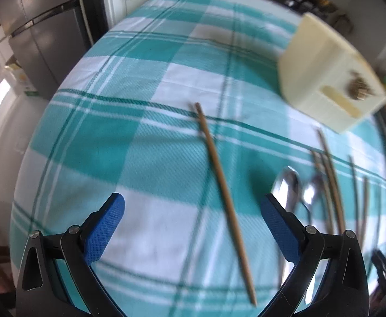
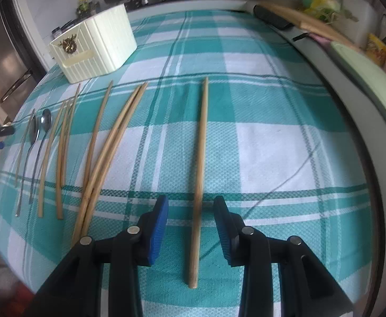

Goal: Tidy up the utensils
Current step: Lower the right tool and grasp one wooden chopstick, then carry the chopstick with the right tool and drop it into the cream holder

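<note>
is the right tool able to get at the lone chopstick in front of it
Probably yes. The right tool is open with the chopstick lying between its fingers on the cloth, apart from the other chopsticks, and nothing covers it.

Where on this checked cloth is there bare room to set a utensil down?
Free: the wide stretch of tablecloth right of the lone chopstick, up to the table edge, and the far cloth beyond the chopstick tips, right of the cream holder. Crowded: the left side, where spoons and chopsticks lie side by side.

left wrist: low, facing forward over tablecloth | right wrist: same | shared: holder, spoons
</note>
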A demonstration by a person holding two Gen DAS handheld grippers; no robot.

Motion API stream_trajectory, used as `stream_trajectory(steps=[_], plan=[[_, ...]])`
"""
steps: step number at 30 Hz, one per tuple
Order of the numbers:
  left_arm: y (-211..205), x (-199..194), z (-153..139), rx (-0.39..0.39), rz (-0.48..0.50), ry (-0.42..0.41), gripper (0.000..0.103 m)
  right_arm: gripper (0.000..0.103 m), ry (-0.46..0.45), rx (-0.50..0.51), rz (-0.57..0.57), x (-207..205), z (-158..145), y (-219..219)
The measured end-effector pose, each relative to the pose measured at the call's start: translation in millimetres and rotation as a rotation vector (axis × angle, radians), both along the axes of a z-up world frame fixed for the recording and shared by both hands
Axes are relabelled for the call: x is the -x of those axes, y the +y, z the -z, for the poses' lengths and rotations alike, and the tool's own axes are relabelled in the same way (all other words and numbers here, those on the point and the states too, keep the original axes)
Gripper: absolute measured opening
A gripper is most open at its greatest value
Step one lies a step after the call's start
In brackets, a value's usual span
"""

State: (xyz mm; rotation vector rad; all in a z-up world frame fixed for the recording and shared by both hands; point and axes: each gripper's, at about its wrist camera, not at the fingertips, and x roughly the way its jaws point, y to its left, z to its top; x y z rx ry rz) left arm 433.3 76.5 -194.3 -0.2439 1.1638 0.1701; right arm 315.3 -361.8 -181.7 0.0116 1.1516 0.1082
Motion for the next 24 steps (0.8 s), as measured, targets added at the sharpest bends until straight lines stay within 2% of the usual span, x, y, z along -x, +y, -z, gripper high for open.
stream_trajectory(steps=[3, 4, 9, 12, 15, 16, 17, 18, 19, 22, 24], plan=[[4, -21, 13, 0.020, -0.001, 0.060, 0.095, 0.038, 0.048, -0.004, -0.048, -12, 2, -2], [5, -25, 16, 0.023, -0.001, 0.080, 0.090, 0.039, 0.060, 0.005, -0.067, -17, 2, 0], [-2, -44, 23, -0.051, 0.029, 0.115, 0.089, 0.039, 0.085, 0.023, -0.124, -47, 6, 5], [-5, -56, 22, -0.063, 0.058, 0.120, 0.085, 0.039, 0.078, 0.052, -0.140, -79, 8, 11], [-5, -69, 16, -0.060, 0.073, 0.114, 0.063, 0.039, 0.068, 0.050, -0.096, -115, 9, 9], [-5, -73, 14, -0.051, 0.083, 0.108, 0.043, 0.038, 0.061, 0.035, -0.078, -124, 9, 7], [-5, -77, 12, -0.038, 0.097, 0.102, 0.024, 0.032, 0.067, 0.018, -0.054, -135, 9, 6], [-4, -78, 13, -0.030, 0.103, 0.100, 0.012, 0.023, 0.063, 0.007, -0.037, -144, 9, 5], [-3, -81, 12, -0.012, 0.107, 0.095, 0.007, 0.006, 0.073, -0.006, -0.023, -155, 11, 5], [3, -79, 9, 0.047, 0.111, 0.065, 0.004, 0.006, 0.068, -0.028, 0.011, -166, 11, 6], [6, -74, -2, 0.085, 0.114, 0.018, 0.004, 0.006, 0.031, -0.066, 0.012, -164, -1, 10]])
